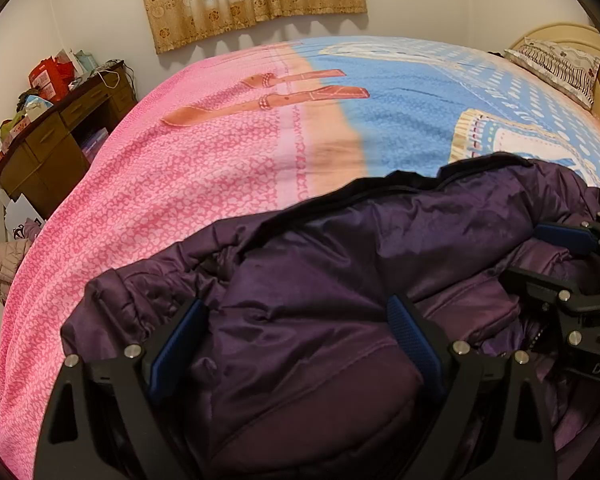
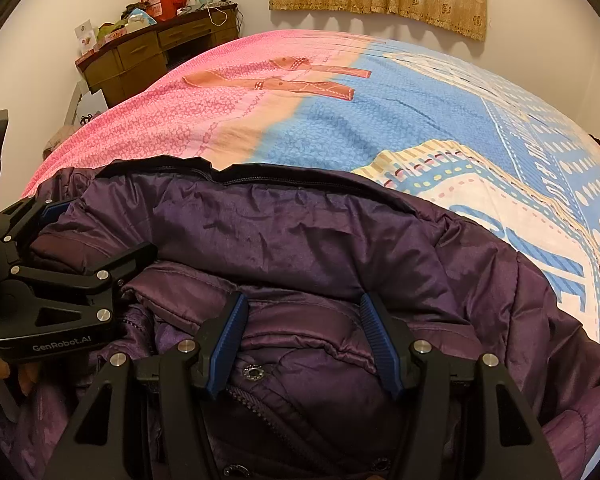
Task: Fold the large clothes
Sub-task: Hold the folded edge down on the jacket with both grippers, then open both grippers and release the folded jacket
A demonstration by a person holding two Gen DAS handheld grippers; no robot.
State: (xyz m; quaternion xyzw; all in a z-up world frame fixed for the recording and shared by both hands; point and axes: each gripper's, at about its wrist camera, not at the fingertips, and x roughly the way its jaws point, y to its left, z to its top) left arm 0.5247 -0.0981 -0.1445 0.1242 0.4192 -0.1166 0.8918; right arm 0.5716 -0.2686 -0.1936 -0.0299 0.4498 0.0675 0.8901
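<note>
2 tools work over 1 purple padded jacket (image 2: 300, 240), which lies bunched at the near edge of the bed (image 1: 220, 160). Left tool (image 1: 296, 336) — jaws wide apart, puffy cloth bulging between them, pads not visibly pressing. Right tool (image 2: 304, 344) — jaws about half open over the zip and snap area; whether its pads bear on the cloth cannot be told. Handling, as a judgement: the jacket looks soft, light and bulky, with a slick shell likely to slide and spring back. Firmest holds appear to be the dark zip edge (image 2: 204, 172) and stitched seams, not loose padding.
</note>
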